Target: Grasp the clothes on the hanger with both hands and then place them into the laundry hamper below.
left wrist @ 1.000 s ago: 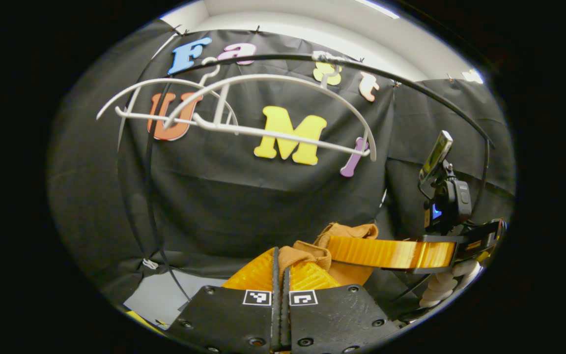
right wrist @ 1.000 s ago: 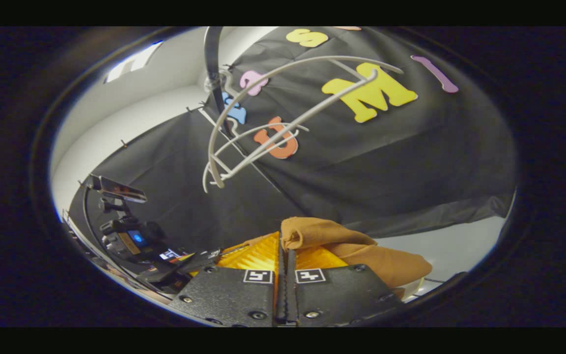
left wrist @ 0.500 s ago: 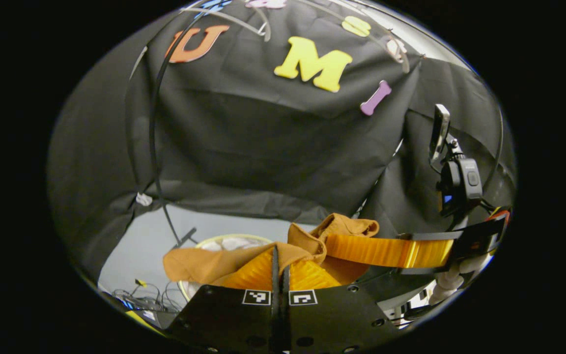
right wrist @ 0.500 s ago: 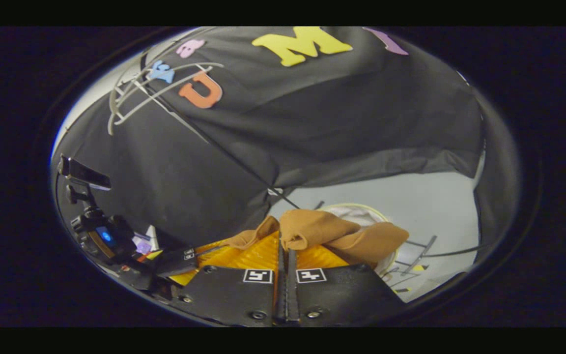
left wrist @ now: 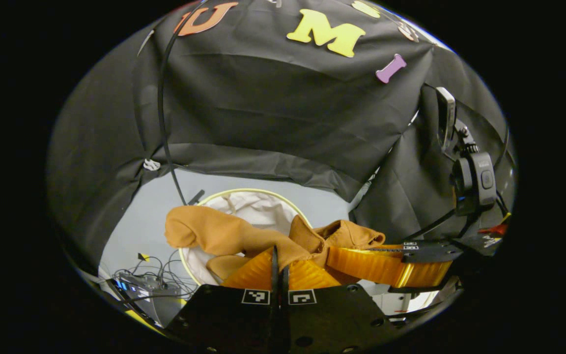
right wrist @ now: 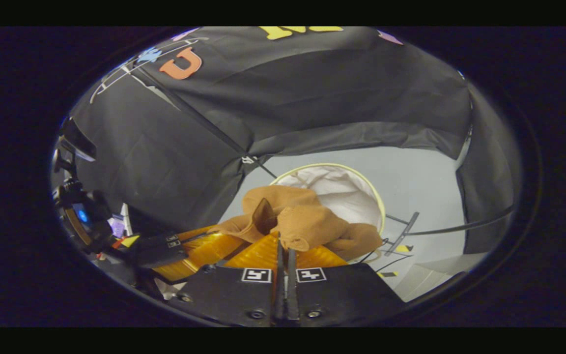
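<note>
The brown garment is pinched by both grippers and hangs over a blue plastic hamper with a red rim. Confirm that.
Wrong on the hamper. The left gripper and right gripper do both pinch the brown garment over it, but the left gripper view shows the hamper lined with white fabric under a pale yellowish rim, not blue plastic with a red rim.

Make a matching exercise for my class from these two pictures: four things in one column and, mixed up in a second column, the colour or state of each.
Column one:
1. garment
2. laundry hamper
3. left tool
4. cables

Column two:
A. white lining, pale yellow rim, open at the top
B. shut on brown cloth
C. brown, bunched, hanging over the hamper's mouth
D. lying tangled on the grey floor

Right pairs: 1-C, 2-A, 3-B, 4-D
</note>
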